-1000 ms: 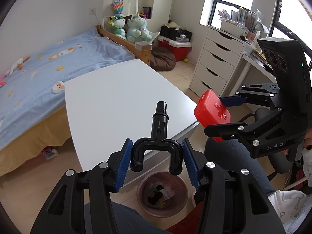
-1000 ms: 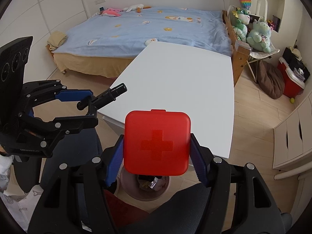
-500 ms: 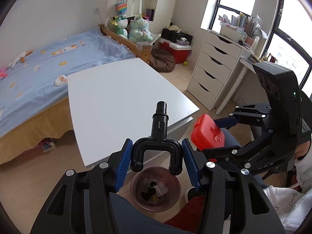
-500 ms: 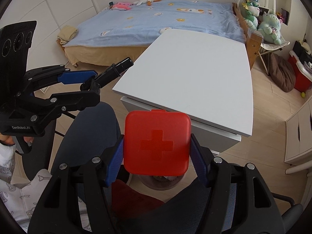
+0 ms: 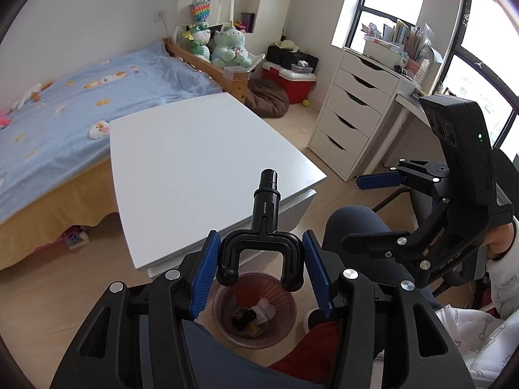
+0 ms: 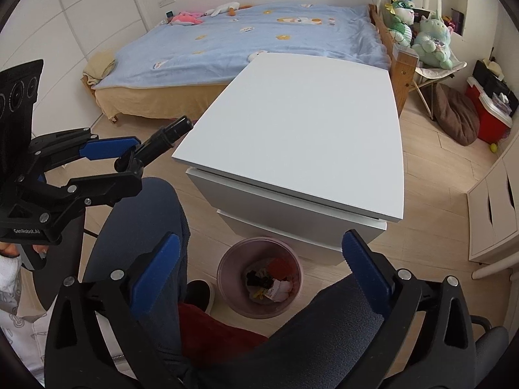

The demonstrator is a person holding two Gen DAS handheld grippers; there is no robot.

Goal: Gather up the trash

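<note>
The right gripper is hanging over the trash bin with its jaws opening and nothing between them. The left gripper is gripping a black forked attachment beside the counter.

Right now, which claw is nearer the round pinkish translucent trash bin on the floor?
Hard to tell. Both hang above the trash bin: the left claw shut on a black forked attachment, the right claw opening with nothing between its pads.
</note>
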